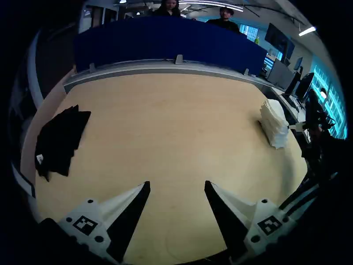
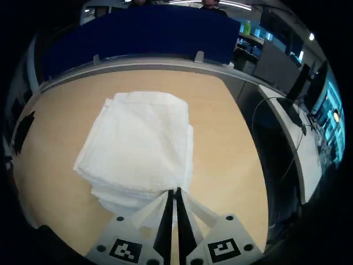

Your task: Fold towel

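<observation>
The left claw (image 1: 176,184) hangs over the worktop (image 1: 176,119) with its two fingers spread wide apart and nothing between them but bare pale wood. Ahead of it and well off to its right, near the worktop's edge, sits a stack of white towels (image 1: 274,123), folded and piled thick. Ahead and to its left, well apart from the stack, lies a black cloth (image 1: 59,141) in a loose, crumpled heap with a small white tag on its near corner. Straight ahead, past the far edge of the worktop, runs a blue partition (image 1: 167,39), and two people (image 1: 225,17) stand behind it. In the right gripper view, the right claw (image 2: 175,191) has its fingers drawn almost together, leaving just a thin pale sliver between them. Its tips sit right at the near corner of the towels, touching the edge of the pile. I cannot tell whether a layer is caught between the fingers. The stack spreads out ahead of this claw and slightly to its left, roughly square, with its top sheet smooth and its layered edges showing on the near side. Far to this claw's right, beyond the worktop's edge, a side desk (image 2: 287,132) carries cables and monitors (image 2: 304,84).
</observation>
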Motion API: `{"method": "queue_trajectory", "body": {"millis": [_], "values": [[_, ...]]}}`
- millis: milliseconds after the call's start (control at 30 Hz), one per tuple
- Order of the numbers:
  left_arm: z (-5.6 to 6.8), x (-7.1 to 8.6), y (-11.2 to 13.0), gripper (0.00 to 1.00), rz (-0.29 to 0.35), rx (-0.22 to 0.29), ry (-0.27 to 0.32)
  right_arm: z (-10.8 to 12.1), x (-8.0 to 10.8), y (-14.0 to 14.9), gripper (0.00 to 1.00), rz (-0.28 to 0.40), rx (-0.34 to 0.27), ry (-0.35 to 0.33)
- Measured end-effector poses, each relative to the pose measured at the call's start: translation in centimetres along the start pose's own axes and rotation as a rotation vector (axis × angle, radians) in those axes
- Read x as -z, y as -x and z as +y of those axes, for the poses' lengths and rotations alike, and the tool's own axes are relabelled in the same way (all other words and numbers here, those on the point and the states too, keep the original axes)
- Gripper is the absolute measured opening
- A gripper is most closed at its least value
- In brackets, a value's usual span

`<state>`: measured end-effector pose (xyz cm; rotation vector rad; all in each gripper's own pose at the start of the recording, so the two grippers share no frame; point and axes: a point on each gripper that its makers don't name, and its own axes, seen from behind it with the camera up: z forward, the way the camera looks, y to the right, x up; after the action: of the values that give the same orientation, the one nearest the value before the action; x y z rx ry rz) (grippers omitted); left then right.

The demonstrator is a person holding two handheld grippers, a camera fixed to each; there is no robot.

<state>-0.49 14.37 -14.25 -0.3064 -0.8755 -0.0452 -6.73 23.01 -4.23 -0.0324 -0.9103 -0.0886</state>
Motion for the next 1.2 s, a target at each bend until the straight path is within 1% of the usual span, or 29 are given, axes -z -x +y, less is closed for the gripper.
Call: {"method": "queue_trajectory", "body": {"millis": [200,433,500,567,600,767,833,900,1000,1100,1200], "values": [[0.1,-0.1,0.2,0.91,0.0,0.001,0.003,0.0,0.6,-0.4,0.06,0.019,0.006,0.002],[0.2,-0.1,0.0,0.91,0.002,0.002,0.007,-0.1,2.2,-0.9,0.13,0.053,0.01,0.008],[0.2,-0.1,-0.1,0.91,0.003,0.002,0.008,0.0,2.7,-1.1,0.16,0.063,0.007,0.012],[0.2,-0.1,-0.1,0.91,0.003,0.001,0.01,0.1,3.1,-1.2,0.26,0.074,0.001,0.017],[0.3,-0.1,-0.1,0.91,0.003,0.0,0.012,0.1,3.2,-1.3,0.33,0.078,-0.002,0.02],[0.5,-0.1,-0.2,0.91,0.005,-0.003,0.016,0.0,3.7,-1.8,0.79,0.102,-0.013,0.021],[0.5,-0.1,-0.2,0.91,0.005,-0.003,0.017,-0.4,3.8,-2.2,0.9,0.112,-0.012,0.012],[0.6,-0.1,-0.2,0.91,0.005,-0.002,0.017,-0.7,3.8,-2.6,0.94,0.122,-0.01,0.006],[0.5,0.0,-0.2,0.91,0.005,-0.001,0.017,-1.3,3.7,-3.4,0.96,0.138,-0.004,0.0],[0.4,0.1,-0.2,0.91,0.006,0.0,0.015,-2.2,3.6,-4.3,0.98,0.15,-0.001,-0.018],[0.4,0.2,-0.2,0.91,0.008,0.003,0.013,-3.2,3.4,-5.1,0.98,0.161,0.0,-0.038]]}}
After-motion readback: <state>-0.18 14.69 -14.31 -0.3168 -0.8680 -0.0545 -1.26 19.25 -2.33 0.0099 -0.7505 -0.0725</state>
